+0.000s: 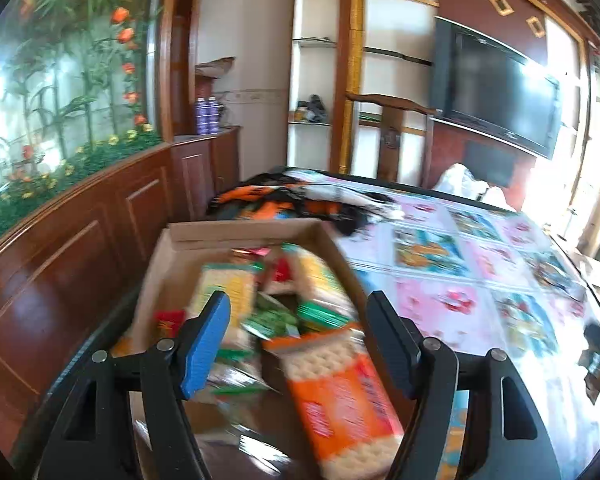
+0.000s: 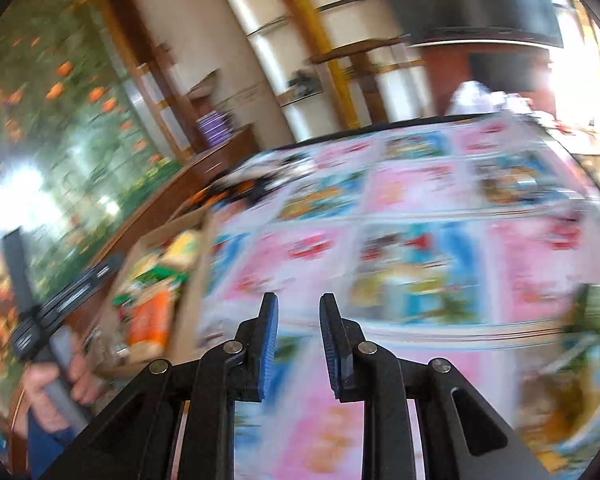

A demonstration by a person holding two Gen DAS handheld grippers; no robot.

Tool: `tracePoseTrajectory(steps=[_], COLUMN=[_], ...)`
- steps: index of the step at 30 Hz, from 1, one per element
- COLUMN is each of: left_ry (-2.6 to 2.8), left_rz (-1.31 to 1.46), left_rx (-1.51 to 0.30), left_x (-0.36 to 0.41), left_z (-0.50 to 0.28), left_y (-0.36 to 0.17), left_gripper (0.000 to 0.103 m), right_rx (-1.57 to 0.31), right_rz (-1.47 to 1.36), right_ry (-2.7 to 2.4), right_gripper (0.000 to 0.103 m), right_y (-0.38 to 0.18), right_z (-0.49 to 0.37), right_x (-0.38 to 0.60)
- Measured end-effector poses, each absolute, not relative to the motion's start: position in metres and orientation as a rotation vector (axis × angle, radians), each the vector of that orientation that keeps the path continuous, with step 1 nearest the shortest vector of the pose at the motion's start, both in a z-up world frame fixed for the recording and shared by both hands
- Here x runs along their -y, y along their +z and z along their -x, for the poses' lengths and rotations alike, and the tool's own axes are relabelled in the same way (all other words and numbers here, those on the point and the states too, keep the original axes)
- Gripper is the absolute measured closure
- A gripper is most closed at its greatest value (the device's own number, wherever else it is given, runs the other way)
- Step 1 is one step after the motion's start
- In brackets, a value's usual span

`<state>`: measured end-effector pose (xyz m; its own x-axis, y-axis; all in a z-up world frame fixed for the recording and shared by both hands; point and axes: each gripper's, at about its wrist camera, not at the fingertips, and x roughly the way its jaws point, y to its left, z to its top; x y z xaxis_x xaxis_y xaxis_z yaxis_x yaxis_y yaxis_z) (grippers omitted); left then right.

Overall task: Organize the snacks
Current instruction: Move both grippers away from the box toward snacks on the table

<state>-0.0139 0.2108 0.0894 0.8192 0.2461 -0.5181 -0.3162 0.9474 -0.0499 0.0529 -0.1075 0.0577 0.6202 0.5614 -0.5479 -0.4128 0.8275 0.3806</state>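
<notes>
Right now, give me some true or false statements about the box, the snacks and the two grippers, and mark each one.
1. The box holds several snack packs. True.
2. The left gripper grips the orange cracker pack. False: its jaws stand apart above the pack.
3. The right gripper carries a snack. False: nothing is between its jaws.
4. The box sits on the tablecloth by its left edge. True.

A home living room: wall-mounted television [image 1: 496, 88], wooden cabinets [image 1: 80, 240], flower mural [image 1: 60, 72].
</notes>
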Motion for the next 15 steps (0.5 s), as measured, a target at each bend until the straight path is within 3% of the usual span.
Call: tracePoseTrajectory(steps=[8,15], left_ry=[0.023,-0.089], left_rz=[0.100,0.012], left_rx=[-0.550,-0.605], left_x=[-0.117,-0.077], left_z=[0.016,0.015], left_y=[0.086,0.074], left_gripper=[0.031,0.031], right_rx=[-0.744,-0.881], right_rz=[-0.341,-0.456], right_ry=[0.113,0.102], right_gripper=[0.081,0.079], right_y=[0.039,0.009], right_z=[-0.072,-0.051], right_x=[0.253,0.286])
